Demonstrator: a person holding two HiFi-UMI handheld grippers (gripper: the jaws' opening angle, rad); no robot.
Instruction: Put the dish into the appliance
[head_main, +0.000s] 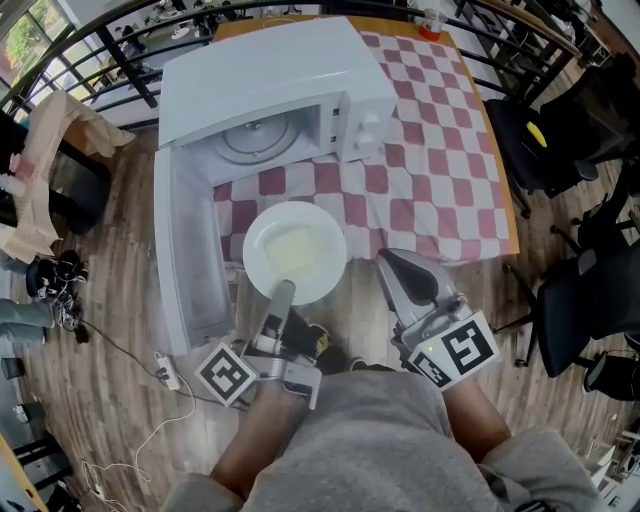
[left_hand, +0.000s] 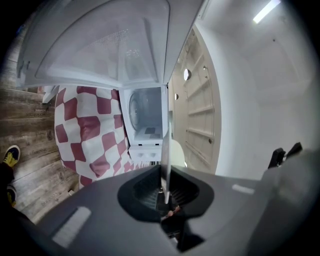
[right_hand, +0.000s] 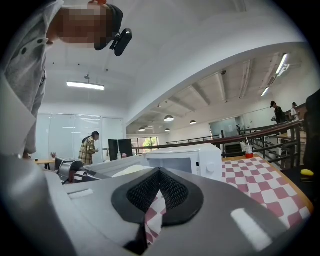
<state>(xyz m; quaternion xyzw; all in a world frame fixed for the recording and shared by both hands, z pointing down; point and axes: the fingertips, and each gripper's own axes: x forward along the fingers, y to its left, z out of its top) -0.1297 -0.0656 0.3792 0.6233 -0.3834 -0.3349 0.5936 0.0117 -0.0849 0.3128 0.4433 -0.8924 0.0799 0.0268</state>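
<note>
Left gripper (head_main: 282, 291): fingers pinched narrow on the plate (head_main: 296, 248) rim. Right gripper (head_main: 390, 260): fingers together, empty, just beside the plate.

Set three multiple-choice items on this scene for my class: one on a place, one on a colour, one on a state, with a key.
1. Relative to the microwave, the plate is: A inside; B in front, outside; C on top.
2. The tablecloth has checks of white and: A blue; B red; C green.
3. The microwave door is: A open; B shut; C missing.
Key: B, the left gripper holds its rim before the opening; B, red squares show; A, it swings wide, baring the turntable.
</note>
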